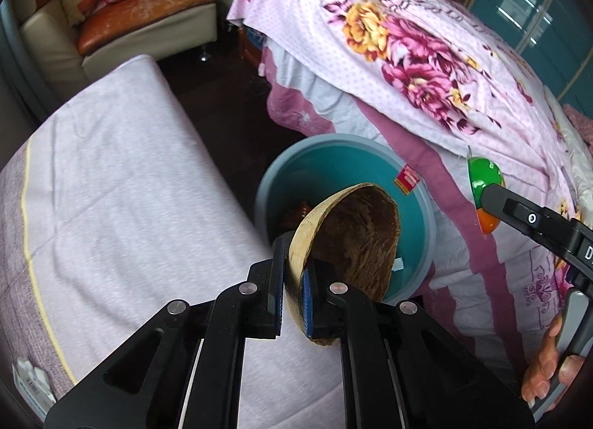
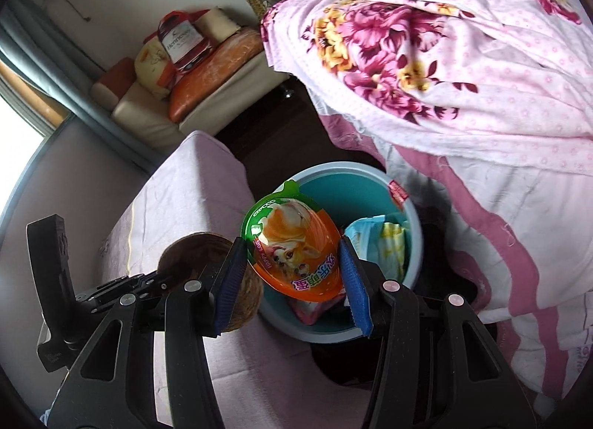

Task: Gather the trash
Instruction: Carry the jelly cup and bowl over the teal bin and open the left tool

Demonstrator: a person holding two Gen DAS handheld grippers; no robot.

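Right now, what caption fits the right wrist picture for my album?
Right gripper holds an orange-and-green egg-shaped toy pack over the blue bin.

**Two held pieces hang at the bin between two beds**

The bin (image 1: 418, 221) stands on the floor in the gap between the mattress (image 1: 111, 188) on the left and the quilt-draped bed (image 1: 426, 58) on the right. The left gripper (image 1: 292, 280) grips the rim of the coconut shell (image 1: 355, 236) at the bin's near-left rim. The right gripper (image 2: 292, 269) holds the egg-shaped pack (image 2: 292, 243) over the bin's near rim. Wrappers (image 2: 381, 240) lie inside the bin. A sofa (image 1: 122, 21) stands behind, beyond the mattress's far end.
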